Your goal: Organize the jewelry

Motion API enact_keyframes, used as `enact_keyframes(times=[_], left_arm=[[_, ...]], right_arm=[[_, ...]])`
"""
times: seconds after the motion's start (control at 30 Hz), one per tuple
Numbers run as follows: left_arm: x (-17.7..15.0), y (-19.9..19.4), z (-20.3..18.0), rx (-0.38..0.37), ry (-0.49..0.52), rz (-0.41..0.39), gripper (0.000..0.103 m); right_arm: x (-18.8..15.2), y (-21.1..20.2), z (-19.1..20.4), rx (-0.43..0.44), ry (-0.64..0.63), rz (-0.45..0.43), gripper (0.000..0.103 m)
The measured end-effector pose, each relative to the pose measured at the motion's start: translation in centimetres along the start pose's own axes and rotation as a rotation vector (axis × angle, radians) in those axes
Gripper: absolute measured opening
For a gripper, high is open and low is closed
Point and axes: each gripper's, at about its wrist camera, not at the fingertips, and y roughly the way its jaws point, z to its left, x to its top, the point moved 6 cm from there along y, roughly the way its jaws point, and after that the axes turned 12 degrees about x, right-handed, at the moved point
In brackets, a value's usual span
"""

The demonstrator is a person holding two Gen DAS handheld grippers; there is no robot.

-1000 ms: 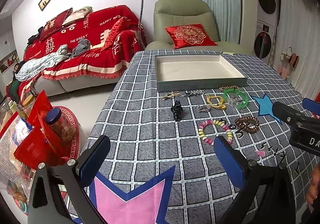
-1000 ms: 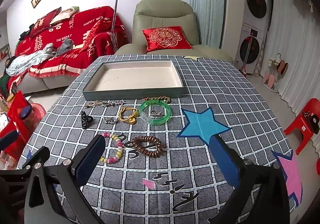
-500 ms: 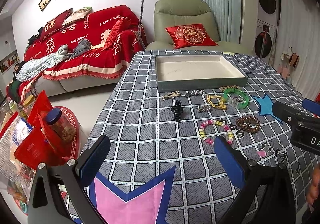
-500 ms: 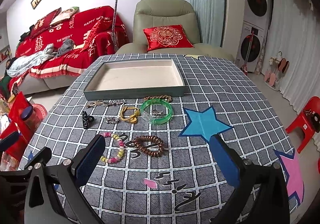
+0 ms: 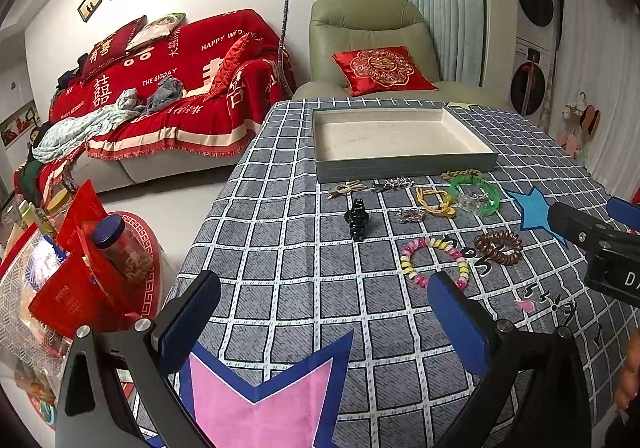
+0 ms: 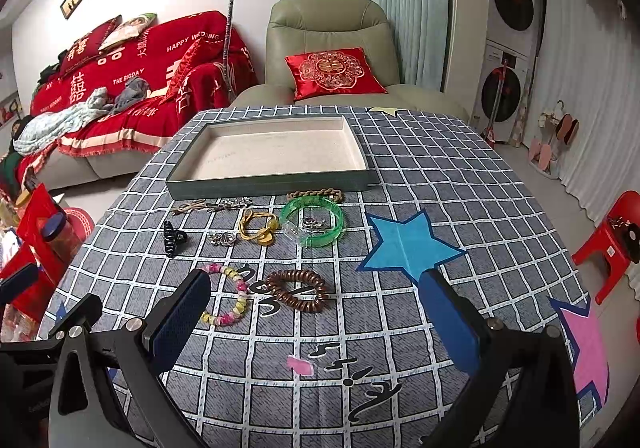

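Both fisheye views were evenly and fairly brightly lit by soft indoor light with no visible source. Shadows were faint; the grey checked cloth-covered table (image 6: 420, 176) showed only weak shade beneath the blue-padded black right tongs (image 6: 316, 312). Straight lines bowed strongly toward the margins, and black vignetting filled the corners. The centre was sharp; the pale sheer curtain (image 5: 600, 48) looked soft and slightly washed out.
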Motion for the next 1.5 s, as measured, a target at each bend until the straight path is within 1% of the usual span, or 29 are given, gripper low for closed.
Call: enact_keyframes(times=[1.03, 1.5], left_arm=[[-0.17, 0.33, 0.40, 0.005, 0.001, 0.016, 0.103], [0.01, 0.30, -0.11, 0.003, 0.012, 0.015, 0.103]], right_arm=[[-0.27, 0.45, -0.23, -0.006, 0.005, 0.013, 0.103], [-0.17, 0.55, -0.25, -0.005, 0.004, 0.015, 0.103]])
